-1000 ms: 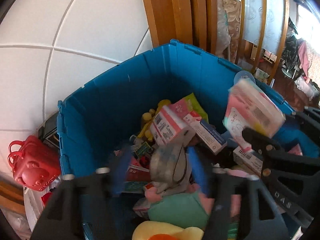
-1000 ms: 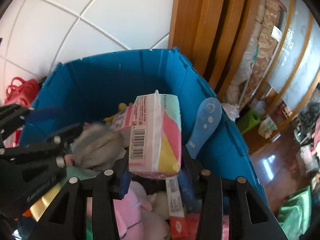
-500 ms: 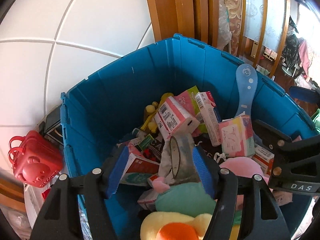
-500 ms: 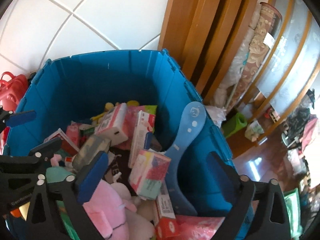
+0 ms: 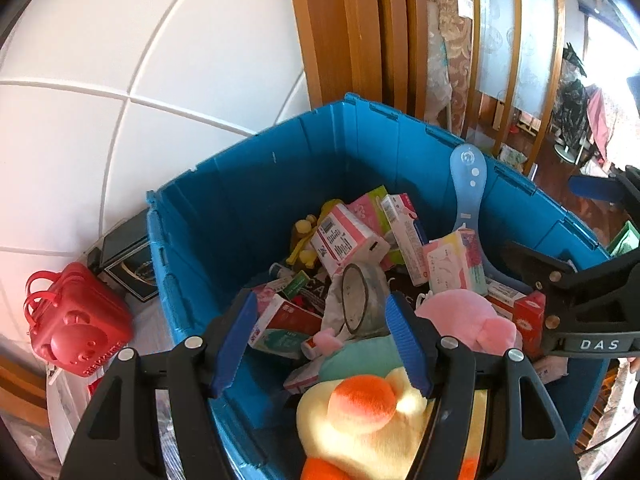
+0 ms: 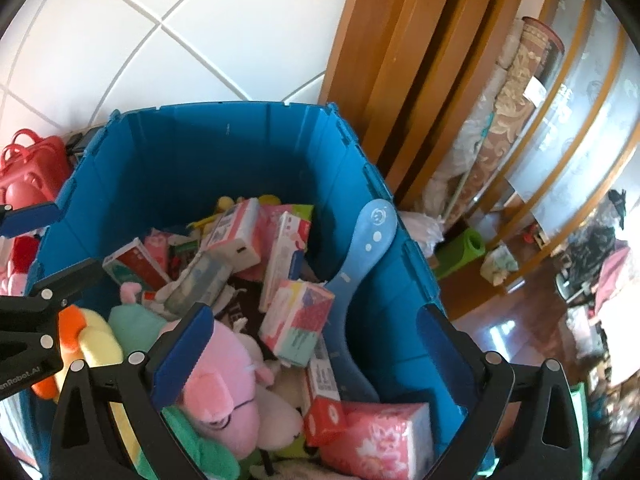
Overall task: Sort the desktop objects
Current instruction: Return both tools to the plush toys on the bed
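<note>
A deep blue crate (image 5: 248,200) (image 6: 168,160) holds several boxes, packets and plush toys. My left gripper (image 5: 320,312) hangs open above it, nothing between its pads. Below it lies a grey wrapped roll (image 5: 356,300) (image 6: 200,280), resting on the pile. My right gripper (image 6: 316,320) stands wide open over the crate's right half. The pink, yellow and green tissue pack (image 6: 296,320) (image 5: 456,268) lies loose in the crate beneath it, beside a blue plastic paddle (image 6: 368,240). A pink plush (image 6: 224,392) and a yellow duck plush (image 5: 360,412) lie at the near side.
A red bear-shaped case (image 5: 76,324) and a dark box (image 5: 124,256) stand left of the crate by the white tiled wall (image 5: 120,60). Wooden door frames (image 6: 400,60) rise behind it. To the right are a wooden floor (image 6: 500,300) and household clutter.
My right gripper opened and the tissue pack dropped into the crate. The grey roll left my left gripper and now lies on the pile. Both grippers have drawn back and up.
</note>
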Demonstrator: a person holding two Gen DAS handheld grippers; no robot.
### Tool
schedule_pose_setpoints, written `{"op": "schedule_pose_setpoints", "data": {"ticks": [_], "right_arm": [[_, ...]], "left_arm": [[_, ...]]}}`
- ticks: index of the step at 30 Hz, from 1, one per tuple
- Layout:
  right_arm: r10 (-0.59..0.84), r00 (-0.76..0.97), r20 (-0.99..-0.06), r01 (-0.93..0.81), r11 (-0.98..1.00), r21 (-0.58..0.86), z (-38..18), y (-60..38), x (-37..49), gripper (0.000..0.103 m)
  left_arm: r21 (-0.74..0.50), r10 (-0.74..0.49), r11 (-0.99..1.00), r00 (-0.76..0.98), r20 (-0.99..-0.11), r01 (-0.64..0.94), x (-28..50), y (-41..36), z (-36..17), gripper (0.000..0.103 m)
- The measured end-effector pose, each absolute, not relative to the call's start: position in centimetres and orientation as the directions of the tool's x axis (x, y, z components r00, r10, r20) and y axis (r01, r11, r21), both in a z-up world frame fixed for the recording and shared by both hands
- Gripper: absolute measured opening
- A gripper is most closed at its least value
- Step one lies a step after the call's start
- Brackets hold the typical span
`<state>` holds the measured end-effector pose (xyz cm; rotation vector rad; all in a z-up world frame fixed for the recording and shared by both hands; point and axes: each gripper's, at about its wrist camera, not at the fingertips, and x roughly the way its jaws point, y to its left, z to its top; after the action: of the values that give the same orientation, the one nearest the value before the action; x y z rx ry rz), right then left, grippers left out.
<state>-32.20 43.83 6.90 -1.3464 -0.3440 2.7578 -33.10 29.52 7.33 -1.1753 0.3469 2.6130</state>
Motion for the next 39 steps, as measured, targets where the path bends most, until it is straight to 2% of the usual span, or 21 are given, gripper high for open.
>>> {"op": "schedule_pose_setpoints", "data": {"ticks": [10, 12, 13, 14, 17, 22, 29, 33, 39], "right_arm": [[0.016, -0.675, -0.738, 0.149, -0.976, -0.158, 9.6, 40.4, -26.7, 0.103], [-0.019, -0.688, -0.725, 0.175, -0.974, -0.140, 10.1, 39.0, -25.4, 0.103], [-0.039, -0.696, -0.717, 0.189, -0.973, -0.130, 10.3, 38.2, -24.7, 0.103], [-0.057, -0.702, -0.710, 0.203, -0.972, -0.122, 10.5, 37.5, -24.2, 0.103], [-0.126, -0.719, -0.683, 0.249, -0.965, -0.085, 11.1, 34.6, -22.4, 0.103], [-0.214, -0.735, -0.643, 0.319, -0.946, -0.051, 11.5, 28.7, -19.8, 0.103], [-0.336, -0.697, -0.634, 0.440, -0.898, -0.009, 9.4, 19.1, -17.8, 0.103], [-0.372, -0.646, -0.666, 0.481, -0.876, 0.022, 6.5, 14.2, -18.3, 0.103], [-0.351, -0.568, -0.744, 0.494, -0.869, 0.032, 0.5, 7.8, -20.2, 0.103]], "left_arm": [[0.076, 0.132, -0.968, -0.741, -0.658, -0.239, -28.0, 23.5, 8.8, 0.066], [0.066, 0.116, -0.977, -0.767, -0.630, -0.202, -26.4, 20.9, 8.8, 0.071], [0.064, 0.107, -0.981, -0.778, -0.619, -0.186, -25.7, 19.8, 8.7, 0.079], [0.066, 0.087, -0.985, -0.794, -0.601, -0.158, -24.8, 18.2, 8.5, 0.081], [0.076, 0.035, -0.992, -0.810, -0.586, -0.097, -22.8, 14.0, 7.3, 0.081], [0.071, -0.061, -0.997, -0.787, -0.614, 0.021, -19.6, 4.8, 3.9, 0.081], [0.123, -0.238, -0.969, -0.682, -0.692, 0.214, -14.8, -8.7, -1.8, 0.081], [0.122, -0.293, -0.944, -0.607, -0.739, 0.307, -12.4, -16.0, -5.1, 0.081], [0.102, -0.323, -0.908, -0.523, -0.789, 0.407, -10.4, -22.8, -8.9, 0.081]]}}
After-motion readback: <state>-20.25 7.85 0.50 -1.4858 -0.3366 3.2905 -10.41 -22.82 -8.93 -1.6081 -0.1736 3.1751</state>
